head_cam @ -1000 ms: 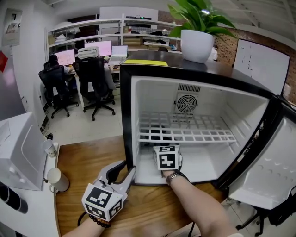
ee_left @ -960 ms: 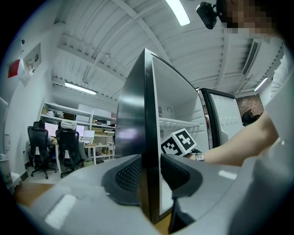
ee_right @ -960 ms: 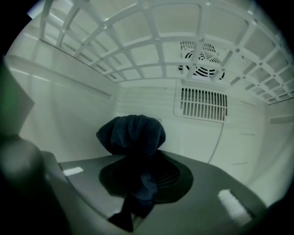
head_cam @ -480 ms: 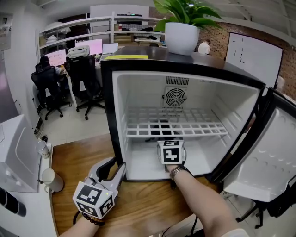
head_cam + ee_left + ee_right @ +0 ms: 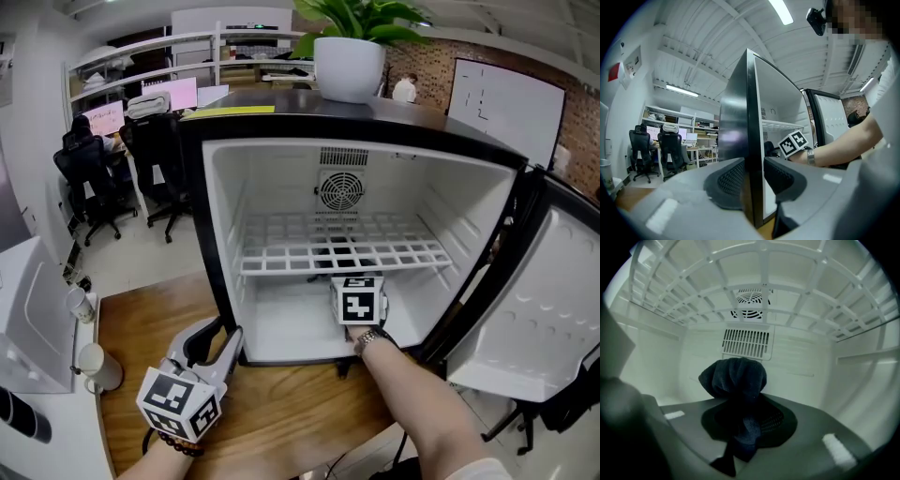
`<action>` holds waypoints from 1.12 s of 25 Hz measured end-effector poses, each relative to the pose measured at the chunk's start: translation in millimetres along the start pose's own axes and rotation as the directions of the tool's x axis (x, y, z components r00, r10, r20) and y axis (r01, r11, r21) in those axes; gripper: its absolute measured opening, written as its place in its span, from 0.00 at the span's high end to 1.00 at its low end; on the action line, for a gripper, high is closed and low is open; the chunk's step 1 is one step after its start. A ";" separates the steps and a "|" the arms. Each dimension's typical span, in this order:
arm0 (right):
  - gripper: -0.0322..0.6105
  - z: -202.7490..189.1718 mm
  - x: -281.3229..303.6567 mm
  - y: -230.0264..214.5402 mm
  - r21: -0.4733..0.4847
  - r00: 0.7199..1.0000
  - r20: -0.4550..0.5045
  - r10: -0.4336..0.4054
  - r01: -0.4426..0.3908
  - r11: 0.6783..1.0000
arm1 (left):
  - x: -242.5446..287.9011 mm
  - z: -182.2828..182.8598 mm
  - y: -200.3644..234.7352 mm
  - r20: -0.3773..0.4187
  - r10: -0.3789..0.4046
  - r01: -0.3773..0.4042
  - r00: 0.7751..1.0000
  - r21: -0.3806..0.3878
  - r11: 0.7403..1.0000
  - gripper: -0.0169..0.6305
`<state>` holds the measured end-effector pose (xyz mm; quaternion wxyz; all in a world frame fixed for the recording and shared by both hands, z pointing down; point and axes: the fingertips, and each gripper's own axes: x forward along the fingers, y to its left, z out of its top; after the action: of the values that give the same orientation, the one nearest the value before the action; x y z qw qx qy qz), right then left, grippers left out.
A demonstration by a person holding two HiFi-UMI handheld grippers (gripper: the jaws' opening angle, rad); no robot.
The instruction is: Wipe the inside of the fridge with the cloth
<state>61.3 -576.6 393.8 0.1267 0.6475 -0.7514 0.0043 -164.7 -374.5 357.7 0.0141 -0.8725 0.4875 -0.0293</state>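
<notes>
A small black fridge (image 5: 214, 246) with a white interior stands open on the wooden table (image 5: 281, 417). My right gripper (image 5: 740, 401) is inside it, under the wire shelf (image 5: 337, 253), shut on a bunched dark blue cloth (image 5: 734, 376) that sticks out ahead of the jaws toward the back wall. In the head view only its marker cube (image 5: 359, 300) shows, low in the compartment right of centre. My left gripper (image 5: 221, 339) is at the fridge's lower left front corner. Its jaws clamp the black front edge of the left side wall (image 5: 751, 140).
The fridge door (image 5: 530, 319) hangs open at the right. A white potted plant (image 5: 349, 66) stands on top. A fan vent (image 5: 339, 190) is in the back wall. Two cups (image 5: 92, 364) and a white appliance (image 5: 33, 309) are at the table's left. Office chairs stand behind.
My right gripper has slid to the right along the lower compartment with the cloth. The left gripper has stayed on the fridge wall. The head view has shifted, so the fridge sits further left.
</notes>
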 end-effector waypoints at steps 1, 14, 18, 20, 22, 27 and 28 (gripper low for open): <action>0.84 -1.2 -0.7 -2.8 0.002 1.000 -0.001 -0.005 0.005 1.000 | 0.2 -0.1 0.1 -0.001 0.000 0.000 1.000 0.000 1.000 0.76; 0.84 -10.7 -7.1 -55.3 0.053 0.995 -0.020 -0.102 0.103 0.993 | 0.0 0.8 -0.5 -0.009 0.010 -0.010 1.000 0.001 1.000 0.76; 0.84 -13.9 -9.5 -73.5 0.083 0.987 -0.031 -0.157 0.159 0.984 | -0.2 1.0 -1.0 -0.010 0.017 -0.017 1.000 -0.004 1.000 0.76; 0.84 -16.3 -10.5 -82.7 0.096 0.983 -0.039 -0.182 0.185 0.978 | -0.1 0.5 -1.2 -0.009 0.016 -0.016 1.000 -0.001 1.000 0.76; 0.84 -20.2 -11.1 -90.1 0.109 0.978 -0.054 -0.202 0.207 0.972 | 0.2 0.3 -0.9 -0.006 0.013 -0.013 1.000 0.004 1.000 0.76; 0.84 -31.9 -14.0 -104.2 0.134 0.960 -0.106 -0.259 0.272 0.953 | 0.7 0.2 -0.8 -0.006 0.013 -0.013 1.000 0.002 1.000 0.76; 0.84 -31.9 -14.5 -105.4 0.139 0.958 -0.109 -0.266 0.280 0.950 | 0.6 0.3 -0.9 -0.007 0.013 -0.013 1.000 0.001 1.000 0.76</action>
<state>171.7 -574.1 405.3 0.1092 0.7523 -0.6456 0.0734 -163.6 -374.6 357.5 0.0132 -0.8691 0.4934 -0.0325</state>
